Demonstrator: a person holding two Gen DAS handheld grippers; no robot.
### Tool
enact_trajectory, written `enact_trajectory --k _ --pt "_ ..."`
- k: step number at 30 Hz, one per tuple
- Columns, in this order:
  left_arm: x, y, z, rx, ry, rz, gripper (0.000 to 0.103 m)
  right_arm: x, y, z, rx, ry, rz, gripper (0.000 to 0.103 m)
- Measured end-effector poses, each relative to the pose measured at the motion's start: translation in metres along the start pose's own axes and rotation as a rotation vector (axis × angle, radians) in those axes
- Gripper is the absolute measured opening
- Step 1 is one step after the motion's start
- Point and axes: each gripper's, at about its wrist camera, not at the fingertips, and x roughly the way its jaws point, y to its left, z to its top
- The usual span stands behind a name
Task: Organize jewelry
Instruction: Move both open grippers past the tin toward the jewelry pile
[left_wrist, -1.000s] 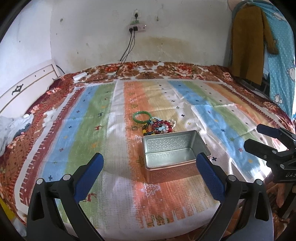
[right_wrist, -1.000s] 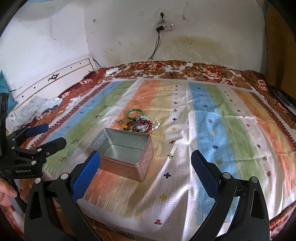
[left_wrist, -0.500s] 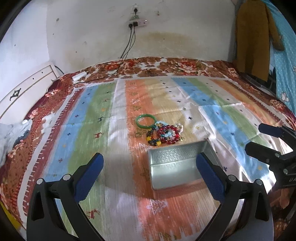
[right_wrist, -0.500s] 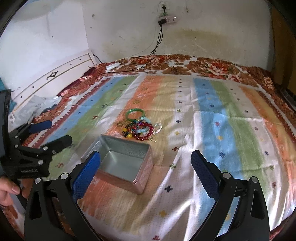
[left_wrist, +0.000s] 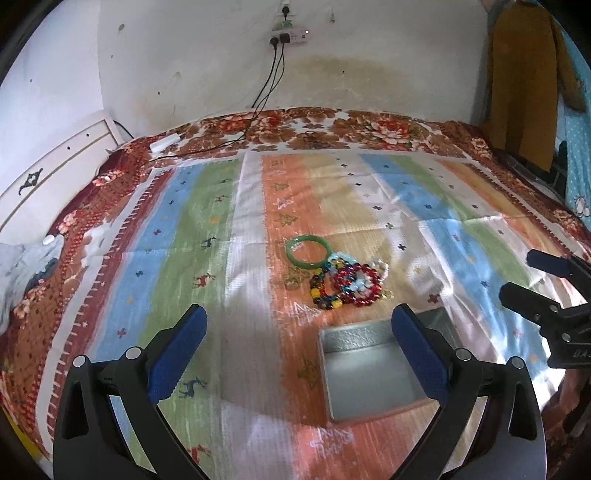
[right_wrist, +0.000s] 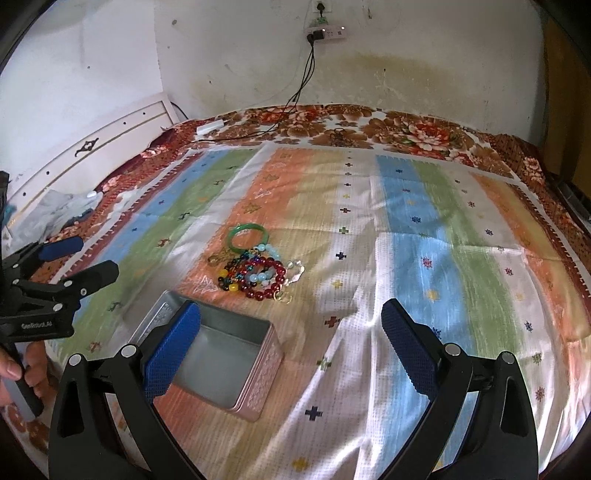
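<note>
My left tongs (left_wrist: 299, 345) hang with their blue, dimpled pads (left_wrist: 177, 354) spread wide apart and nothing between them, and my right tongs (right_wrist: 291, 341) are just as wide and just as bare. Through the left camera the metal tin (left_wrist: 369, 373) sits low and right of centre, its far right corner hidden behind my right-hand pad; through the right camera the same tin (right_wrist: 225, 356) lies low and left, with the left pad crossing its near rim. It is a rectangular box, open at the top, dull silver inside with an embossed pattern on its pinkish outer walls. Beyond the tin, past the tips of both tongs and touched by neither, the jewelry lies in a small heap on the bed: a smooth green bangle (left_wrist: 307, 250) at the far side, and against it a tangle of beaded bracelets (left_wrist: 347, 282), round glossy beads in dark red, yellow, pale blue and mixed colours, with a clear or pearly strand at the right edge. The heap is near the tin but apart from it. Everything rests on a woven bedspread (right_wrist: 424, 258) striped orange, blue, green and white, dotted with small crosses, with a floral brown border.
</note>
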Motion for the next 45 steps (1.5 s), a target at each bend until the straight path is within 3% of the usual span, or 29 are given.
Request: enact_trajectory --k 12,33,45 --pt "0.029 0.001 0.022 0.000 0.036 -0.010 0.098 0.029 -0.012 0.014 0.036 0.061 0.042 0.099" --pt "0.107 0.017 0.041 -0.048 0.223 -0.034 0.095 0.099 -0.026 0.034 0.135 0.240 0.109 0.099" --pt "0.145 0.025 0.041 -0.084 0.308 -0.057 0.077 0.131 -0.033 0.039 0.149 0.291 0.068 0.099"
